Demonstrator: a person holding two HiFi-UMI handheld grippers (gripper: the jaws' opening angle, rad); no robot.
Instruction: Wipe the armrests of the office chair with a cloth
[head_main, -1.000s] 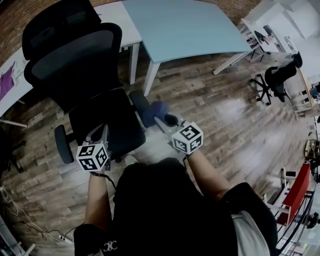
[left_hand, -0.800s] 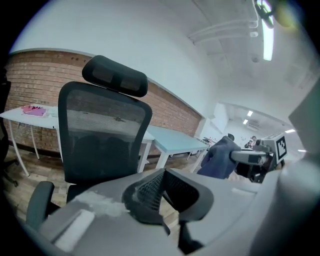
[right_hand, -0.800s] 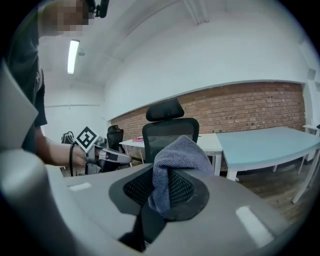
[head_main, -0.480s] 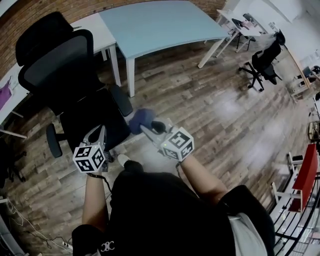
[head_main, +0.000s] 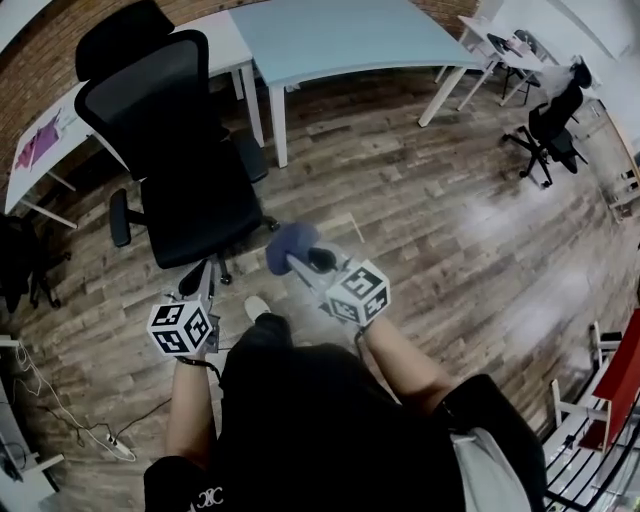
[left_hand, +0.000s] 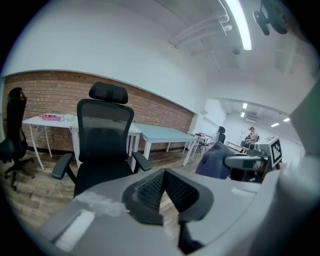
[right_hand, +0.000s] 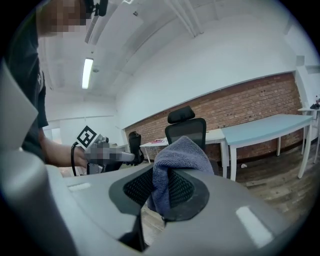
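The black office chair (head_main: 195, 200) stands on the wood floor at upper left, with one armrest (head_main: 120, 217) on its left and one armrest (head_main: 250, 155) on its right. My right gripper (head_main: 305, 262) is shut on a blue cloth (head_main: 290, 245), held above the floor, apart from the chair and to the right of its base. In the right gripper view the cloth (right_hand: 177, 162) bulges up between the pads. My left gripper (head_main: 200, 282) hovers just in front of the seat, shut and holding nothing. The left gripper view faces the chair (left_hand: 105, 145) head on.
A light blue table (head_main: 340, 40) and a white desk (head_main: 60, 130) stand behind the chair. Another black chair (head_main: 550, 130) is at far right, and a dark chair (head_main: 20, 260) at the left edge. Cables (head_main: 70, 420) lie on the floor at lower left.
The view has drawn back from the chair. The cloth, which was at the chair's right armrest, is now clear of it, and both grippers are farther from the seat.
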